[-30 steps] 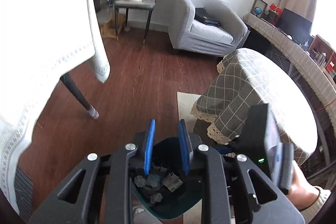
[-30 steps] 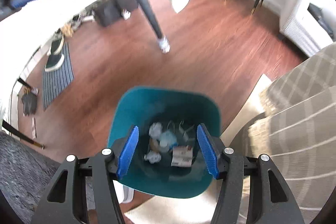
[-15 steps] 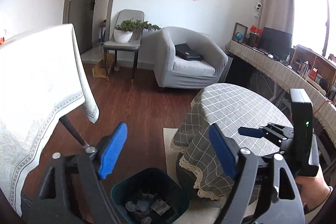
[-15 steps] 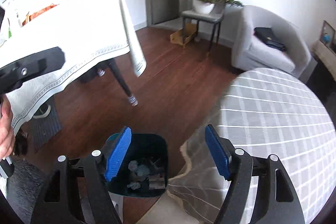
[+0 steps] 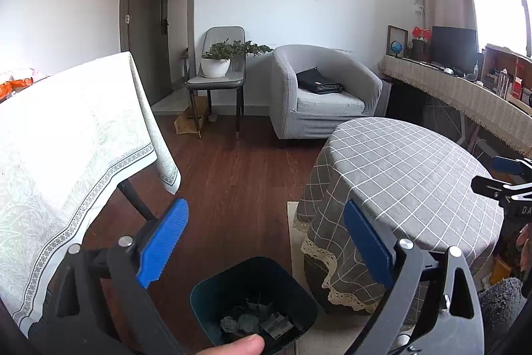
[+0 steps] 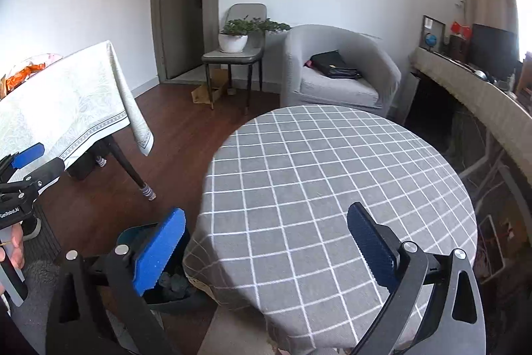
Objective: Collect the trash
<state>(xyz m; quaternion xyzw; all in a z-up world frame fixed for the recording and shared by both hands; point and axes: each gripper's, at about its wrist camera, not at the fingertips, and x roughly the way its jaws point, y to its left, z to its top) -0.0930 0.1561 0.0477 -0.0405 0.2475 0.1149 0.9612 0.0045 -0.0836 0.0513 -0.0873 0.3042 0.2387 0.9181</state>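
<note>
A dark teal trash bin [image 5: 212,291] stands on the wood floor beside the round table, with several crumpled papers and wrappers [image 5: 256,320] inside. My left gripper [image 5: 266,242] is open and empty, held above and behind the bin. My right gripper [image 6: 266,245] is open and empty over the round table with the grey checked cloth [image 6: 332,175]. The bin [image 6: 133,232] shows partly behind its left finger. The table top shows no trash.
A table with a white cloth [image 5: 66,135] stands at the left, its dark leg [image 6: 133,175] on the floor. A grey armchair [image 5: 319,92], a chair with a potted plant [image 5: 219,62] and a long sideboard [image 5: 465,95] line the far side.
Both grippers have risen from close above the bin and tilted up to face the room. The left jaws have opened wide. The right gripper now sits over the round table.
</note>
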